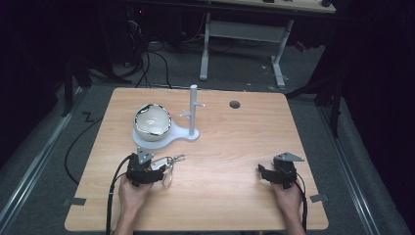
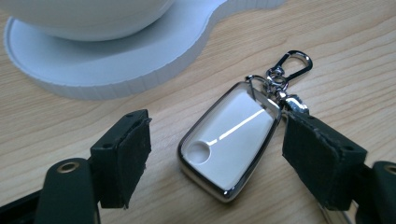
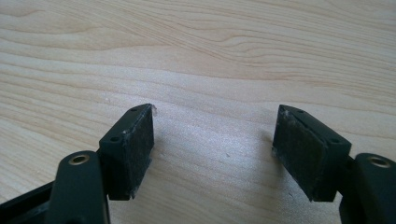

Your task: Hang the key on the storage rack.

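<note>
Wooden table (image 1: 230, 161) carries a white stand (image 1: 161, 137) with a bowl (image 1: 152, 119) at left. Left gripper (image 2: 215, 140) spread wide, white key fob (image 2: 229, 144) lying flat between its pads, left pad clear, right pad at the fob's ring end. Right gripper (image 3: 215, 144) open on bare wood, holding nothing.

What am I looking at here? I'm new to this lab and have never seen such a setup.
A person sits at a wooden table and holds a hand-held two-jaw gripper in each hand; there is no robot arm. The high view looks down from above the person. The other two pictures come from small cameras riding on each gripper, looking along its black jaws.

On the table stands a white stand with a post, and a bowl sits on its base. In front of it lies a white car key fob with a metal clip.

The left gripper is open, with the fob lying between its jaws; one pad looks close to the fob's ring end. The right gripper is open over bare wood, holding nothing.
</note>
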The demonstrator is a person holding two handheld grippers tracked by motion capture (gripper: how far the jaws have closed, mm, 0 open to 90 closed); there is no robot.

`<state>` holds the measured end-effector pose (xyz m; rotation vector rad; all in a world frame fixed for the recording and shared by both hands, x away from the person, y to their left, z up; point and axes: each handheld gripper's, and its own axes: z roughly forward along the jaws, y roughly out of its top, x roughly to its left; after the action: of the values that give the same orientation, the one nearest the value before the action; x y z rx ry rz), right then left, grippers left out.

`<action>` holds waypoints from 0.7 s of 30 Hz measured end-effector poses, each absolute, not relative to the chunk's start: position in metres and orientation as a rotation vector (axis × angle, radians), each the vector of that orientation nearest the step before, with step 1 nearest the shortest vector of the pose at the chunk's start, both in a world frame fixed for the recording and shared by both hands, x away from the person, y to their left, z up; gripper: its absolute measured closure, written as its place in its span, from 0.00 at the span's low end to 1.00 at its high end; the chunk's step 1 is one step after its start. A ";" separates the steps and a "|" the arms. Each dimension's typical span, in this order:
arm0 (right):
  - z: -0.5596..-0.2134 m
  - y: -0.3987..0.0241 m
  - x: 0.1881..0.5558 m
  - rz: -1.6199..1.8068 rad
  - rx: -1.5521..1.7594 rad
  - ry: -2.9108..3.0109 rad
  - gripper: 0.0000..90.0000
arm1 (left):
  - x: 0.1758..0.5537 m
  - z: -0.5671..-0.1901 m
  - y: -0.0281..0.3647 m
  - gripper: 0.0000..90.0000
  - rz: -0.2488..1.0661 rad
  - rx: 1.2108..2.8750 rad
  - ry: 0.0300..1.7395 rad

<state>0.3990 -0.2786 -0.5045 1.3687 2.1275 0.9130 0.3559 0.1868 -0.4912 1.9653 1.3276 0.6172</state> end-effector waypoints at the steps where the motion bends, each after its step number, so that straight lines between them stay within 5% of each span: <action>1: -0.504 -0.279 0.399 0.913 1.369 2.127 0.32 | 0.358 -0.492 0.185 0.28 0.611 1.961 1.311; 21: -0.504 -0.279 0.399 0.913 1.369 2.127 0.32 | 0.368 -0.506 0.175 0.44 0.582 1.982 1.304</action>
<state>0.3989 -0.2786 -0.5045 1.3691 2.1271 0.9126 0.3681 0.1750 -0.5057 1.9815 1.3042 0.5824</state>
